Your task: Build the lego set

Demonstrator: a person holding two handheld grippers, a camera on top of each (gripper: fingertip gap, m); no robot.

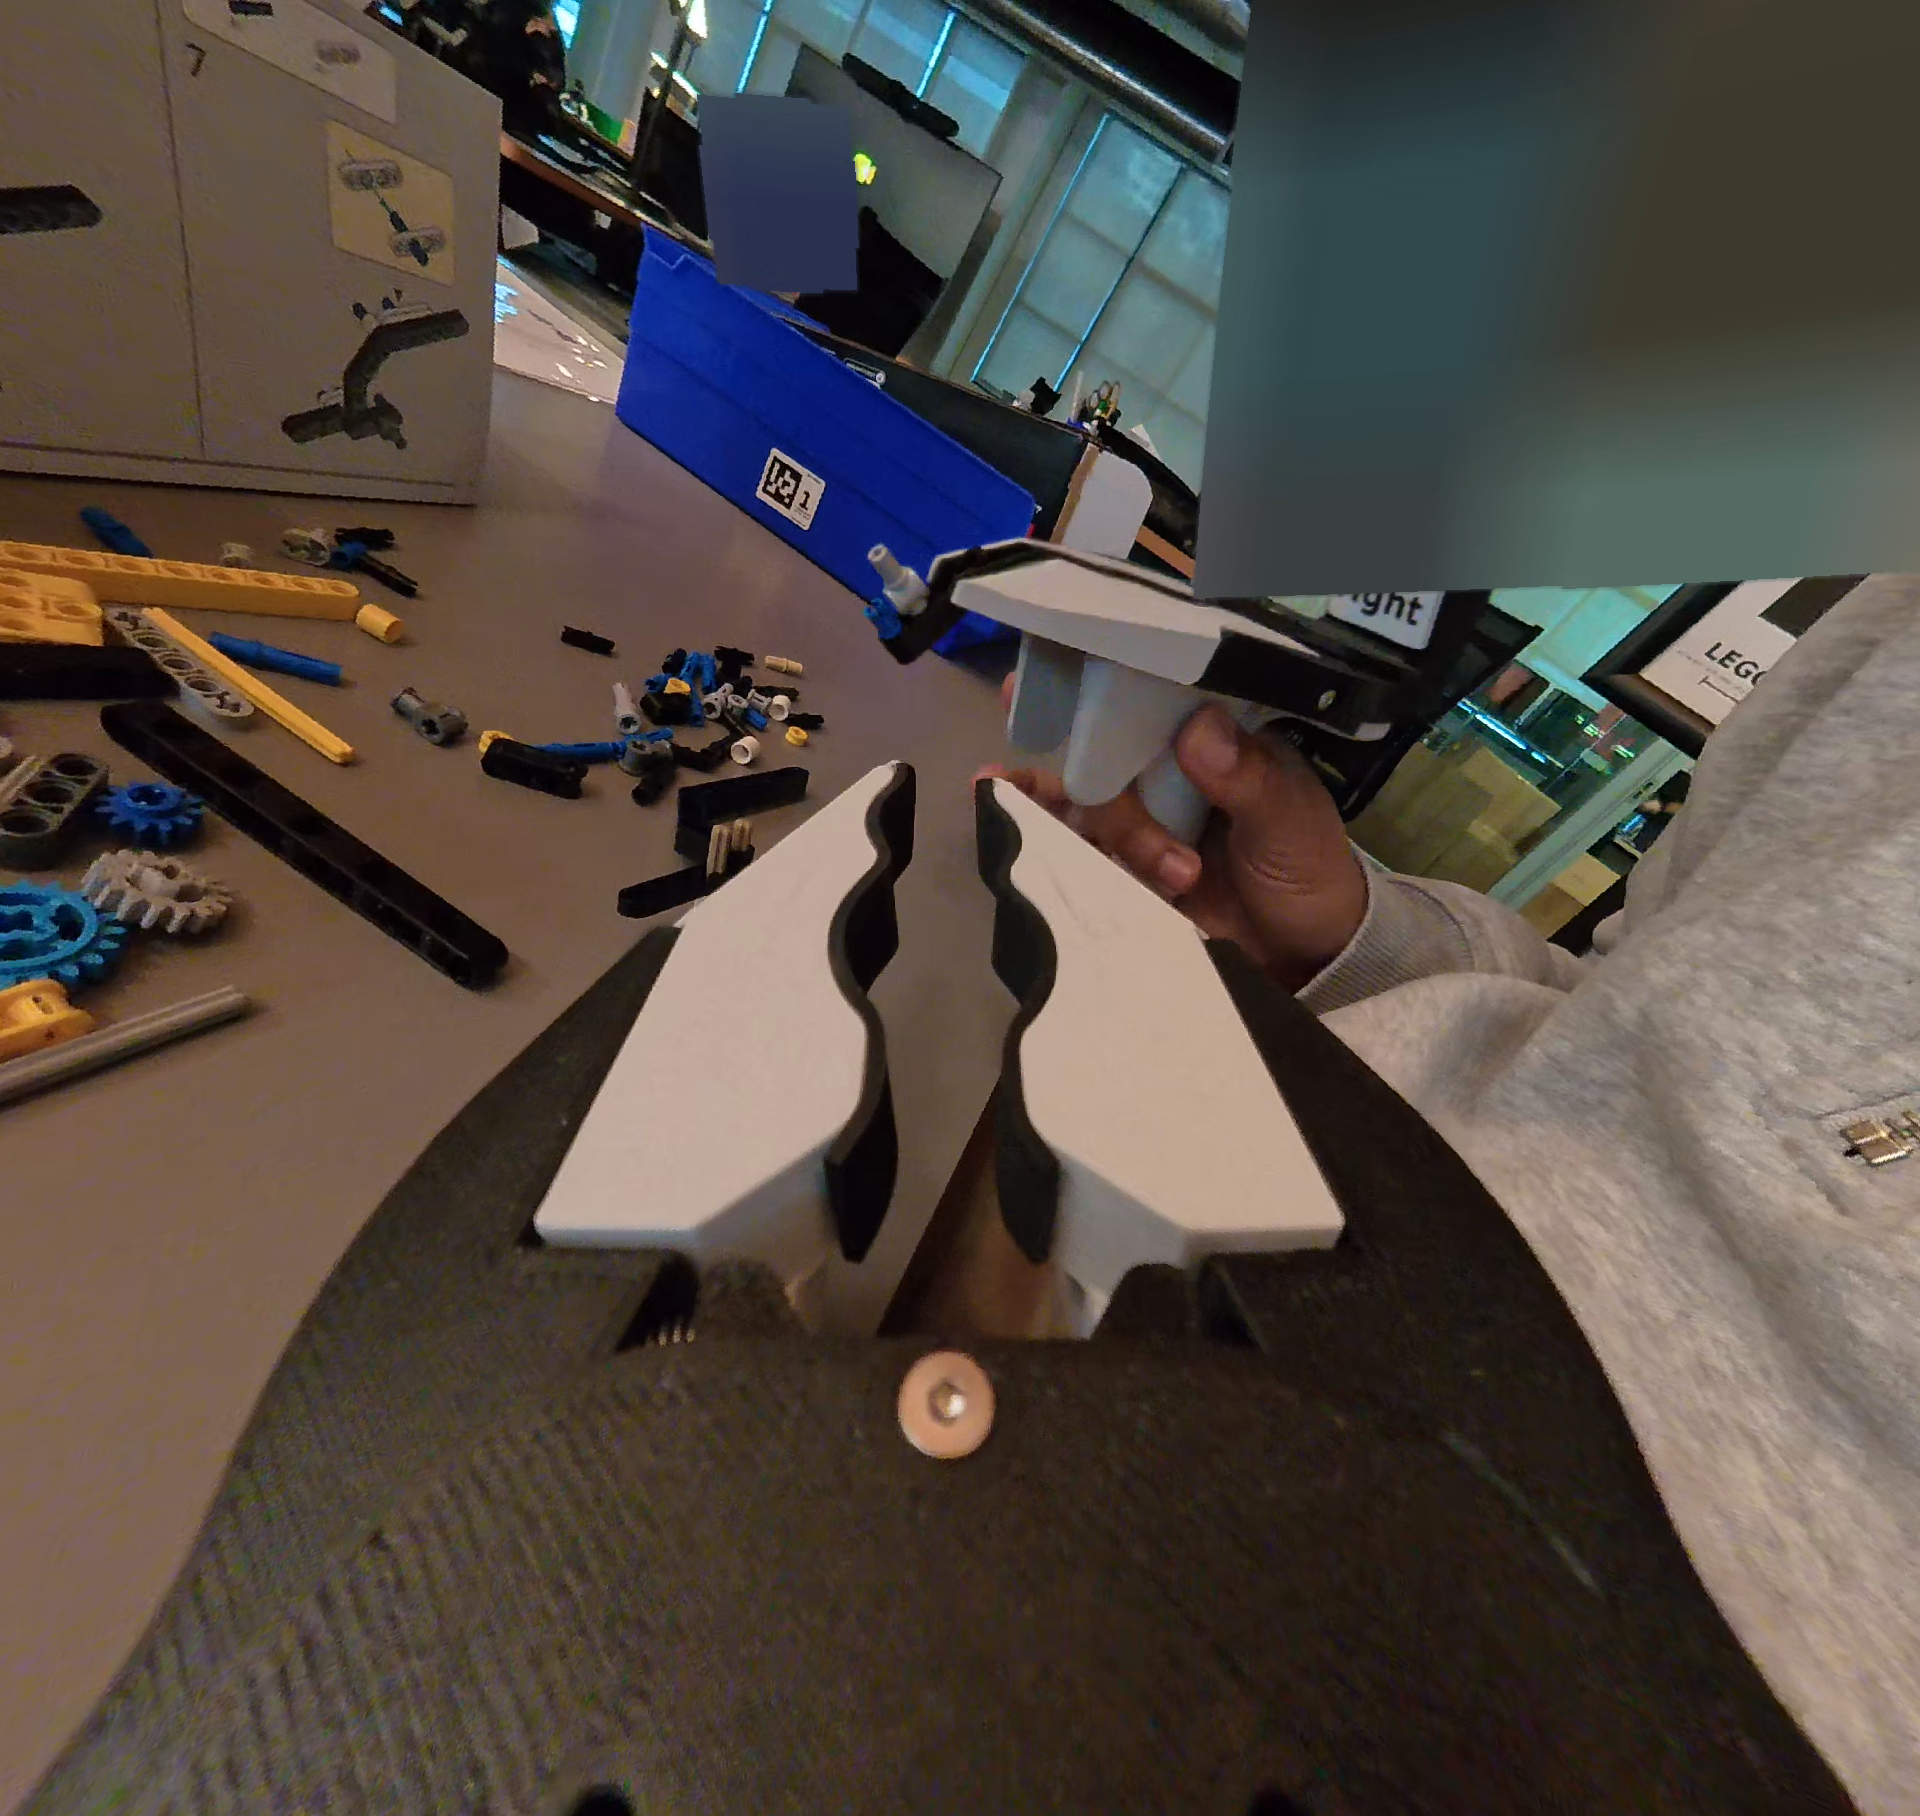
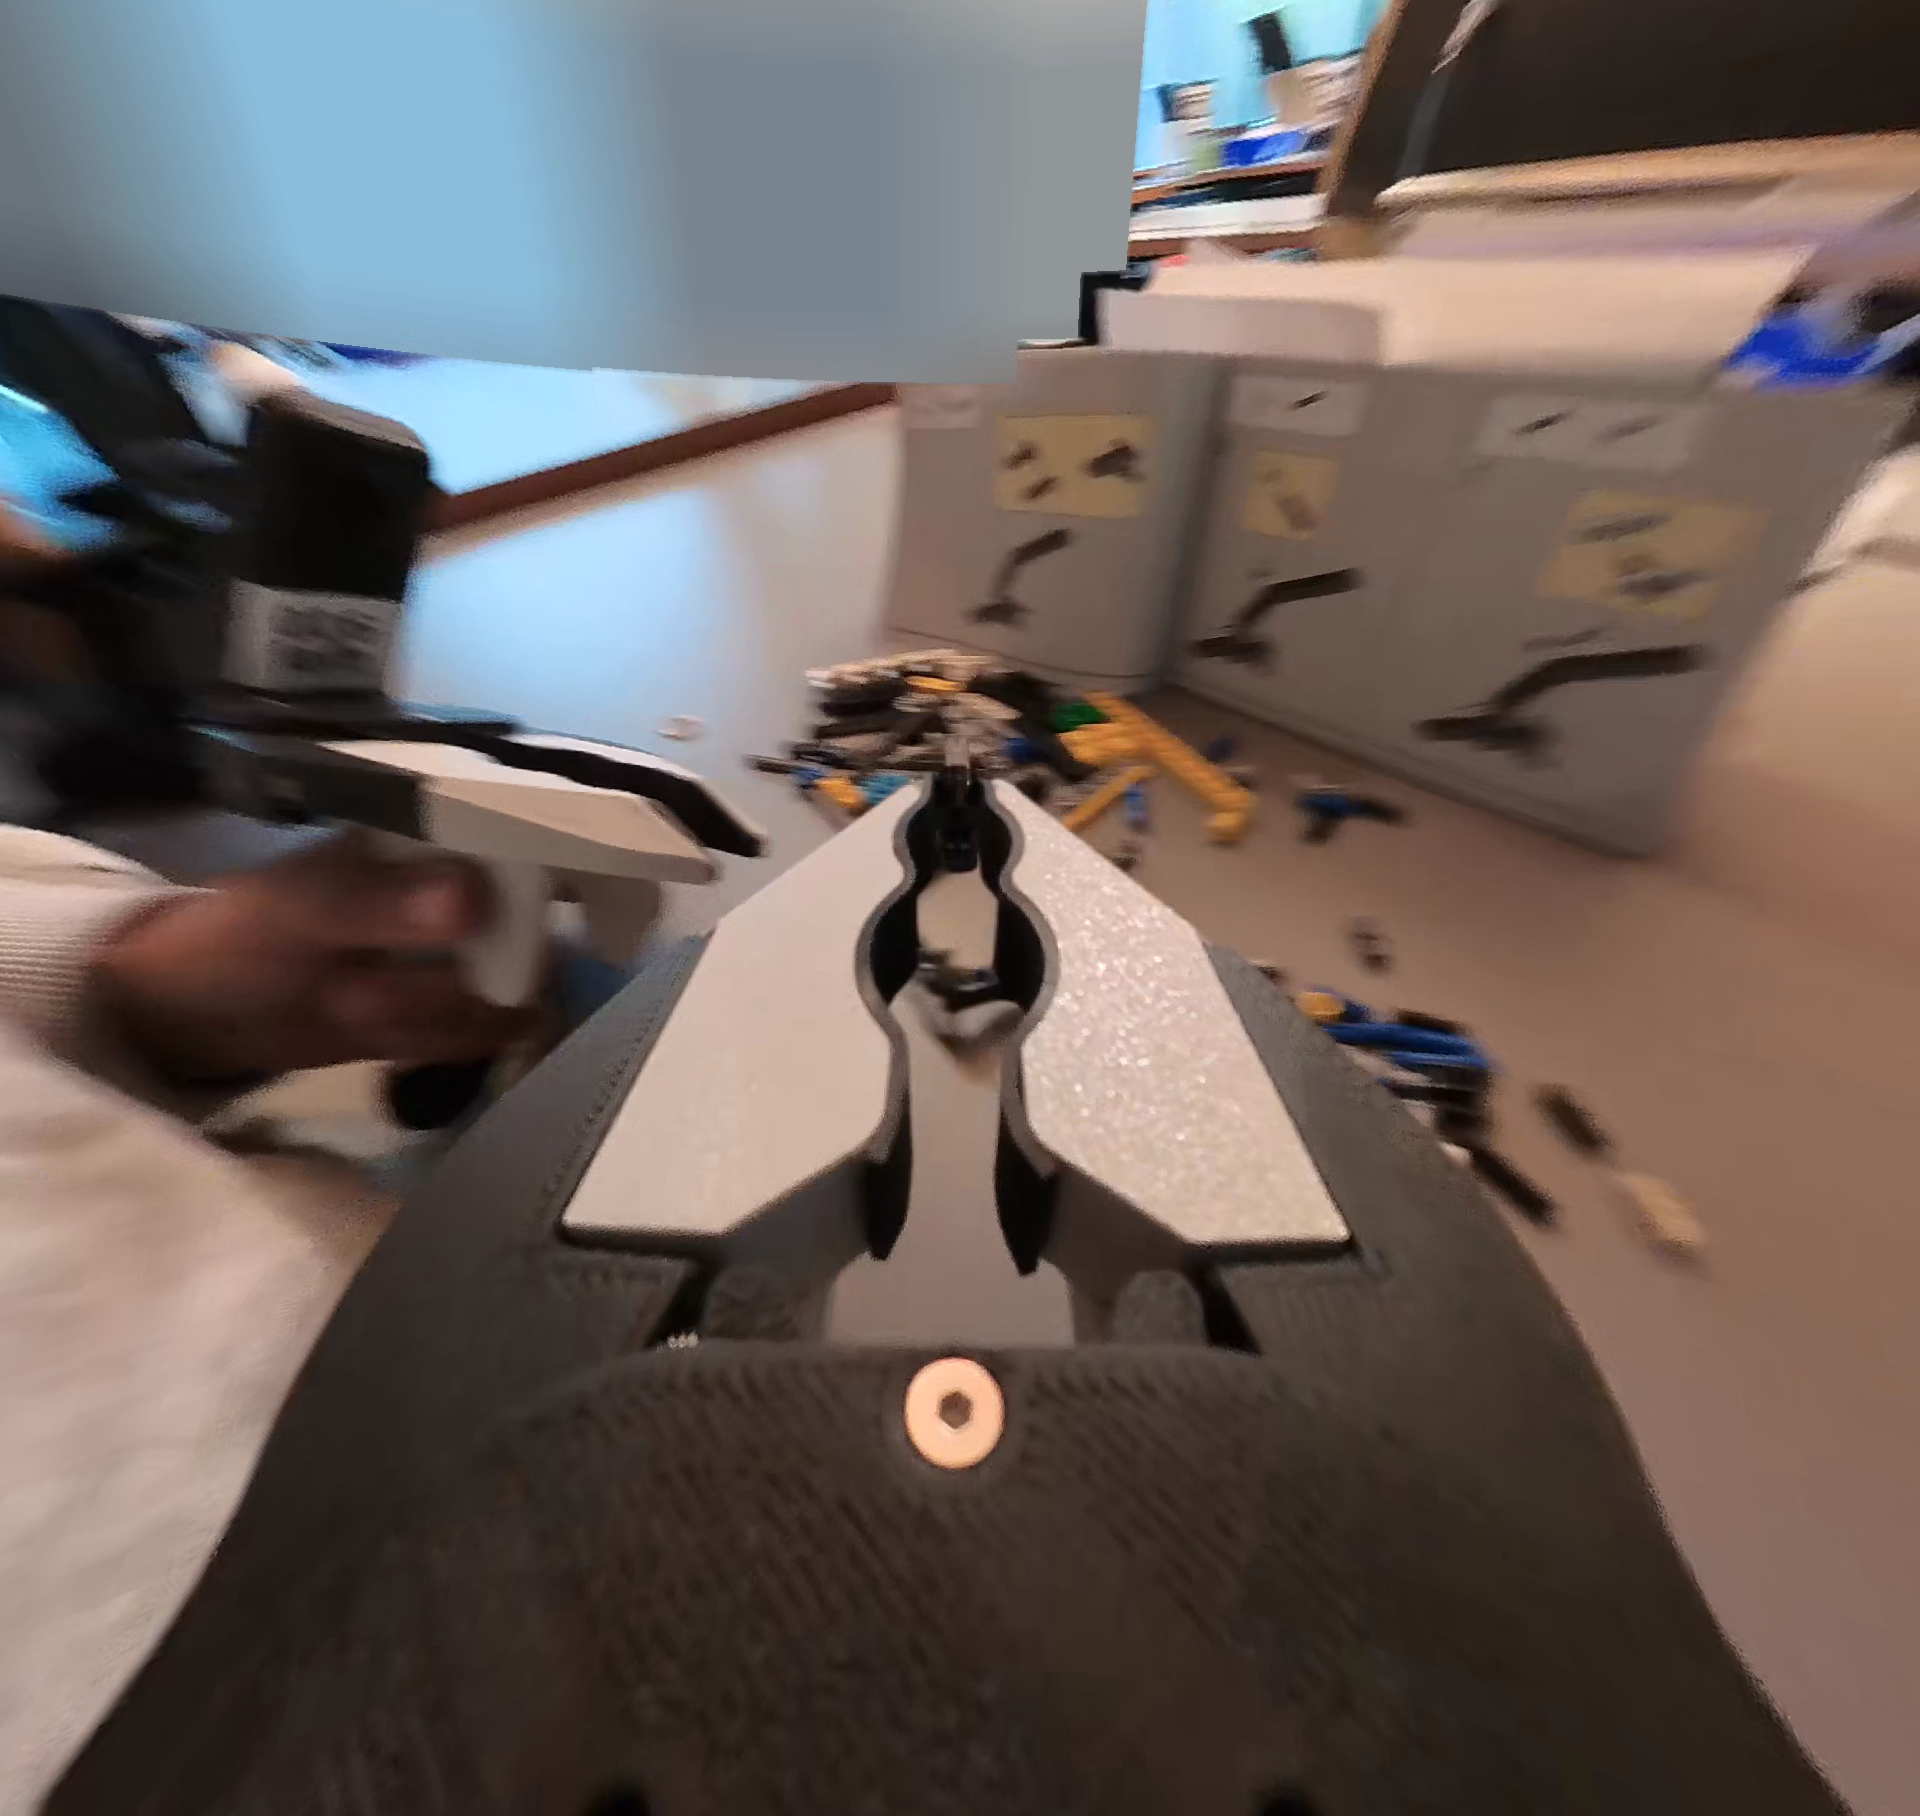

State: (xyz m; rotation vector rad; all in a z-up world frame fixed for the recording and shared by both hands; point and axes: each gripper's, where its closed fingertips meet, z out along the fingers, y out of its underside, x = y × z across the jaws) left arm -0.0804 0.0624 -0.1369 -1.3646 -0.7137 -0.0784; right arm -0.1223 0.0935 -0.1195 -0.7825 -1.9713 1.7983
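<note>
The right tongs (image 2: pixel 951 810) are clamping a small black-and-grey piece (image 1: pixel 902 594) above the worktop (image 1: pixel 582 540); the left tongs (image 1: pixel 943 779) are sitting apart, empty. A thin tip grip risks dropping it among loose parts (image 1: pixel 717 701).

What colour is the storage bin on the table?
The bin is blue; the left wrist view shows it best.

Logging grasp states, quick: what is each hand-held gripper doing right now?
Left hand-held gripper: open, holding nothing.
Right hand-held gripper: shut on a small black, grey and blue Lego pin assembly.
</note>
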